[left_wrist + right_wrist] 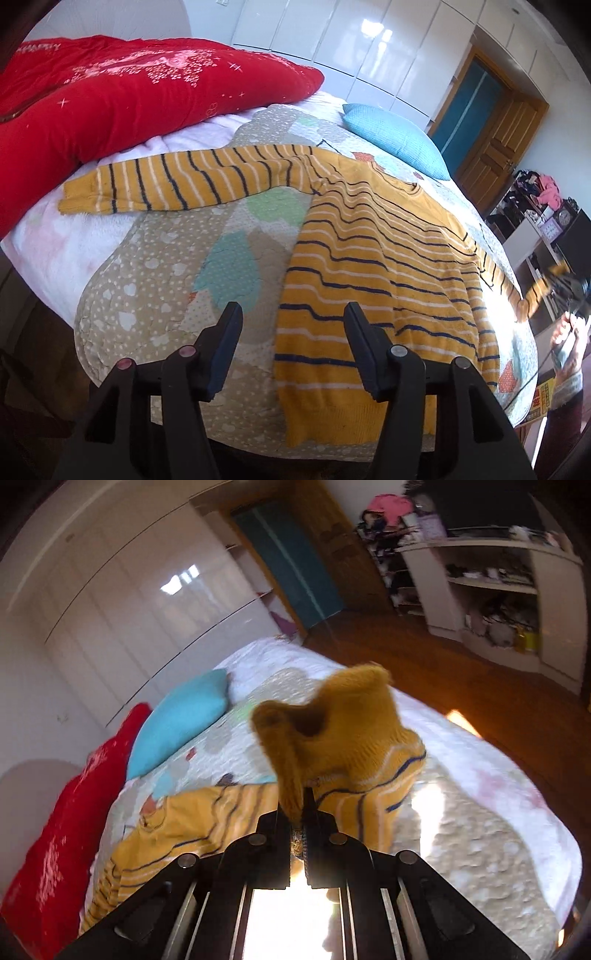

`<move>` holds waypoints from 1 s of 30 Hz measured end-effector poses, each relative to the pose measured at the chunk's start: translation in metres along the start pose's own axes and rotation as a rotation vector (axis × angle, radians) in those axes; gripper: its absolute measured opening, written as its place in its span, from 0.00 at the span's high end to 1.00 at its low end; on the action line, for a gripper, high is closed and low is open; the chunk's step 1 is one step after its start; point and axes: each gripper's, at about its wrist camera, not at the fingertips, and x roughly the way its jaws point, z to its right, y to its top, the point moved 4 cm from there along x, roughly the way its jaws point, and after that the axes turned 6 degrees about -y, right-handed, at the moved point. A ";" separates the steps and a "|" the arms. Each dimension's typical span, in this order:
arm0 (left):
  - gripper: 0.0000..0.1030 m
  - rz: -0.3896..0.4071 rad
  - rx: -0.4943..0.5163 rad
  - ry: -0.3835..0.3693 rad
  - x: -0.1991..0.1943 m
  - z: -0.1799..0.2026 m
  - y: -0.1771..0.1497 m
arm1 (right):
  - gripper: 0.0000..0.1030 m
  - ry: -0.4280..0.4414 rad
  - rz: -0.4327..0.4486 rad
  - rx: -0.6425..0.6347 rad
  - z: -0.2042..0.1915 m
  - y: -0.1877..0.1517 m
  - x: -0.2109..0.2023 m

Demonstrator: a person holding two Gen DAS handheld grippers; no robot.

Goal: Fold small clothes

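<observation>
1. The striped sweater (376, 266) lies flat on the bed (155, 266), chest down or up I cannot tell, with its hem edge directly beneath and just ahead of the left claw (291, 350) and one sleeve (184, 181) stretched out far ahead and to that claw's left.
2. The left claw stands spread and pinches nothing; its right finger hovers over the sweater's lower left corner, its left finger over bare quilt.
3. The right claw (304, 827) is pressed together on the other sleeve's cuff (332, 731), which rises ahead of it, lifted clear of the bed.
4. The step in hand looks to be folding that sleeve across the body. To do it well, carry the cuff low and across toward the chest, so the sleeve creases at the shoulder seam rather than dragging the whole garment.
5. The left claw would help by pressing down on the hem to anchor the fabric.
6. Let go only once the sleeve lies flat inside the body's outline; the knit is soft and may bunch.
</observation>
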 end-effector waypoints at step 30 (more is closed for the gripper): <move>0.44 0.062 -0.300 0.068 -0.023 -0.143 -0.035 | 0.54 0.288 -0.235 -1.145 -0.442 -0.317 0.082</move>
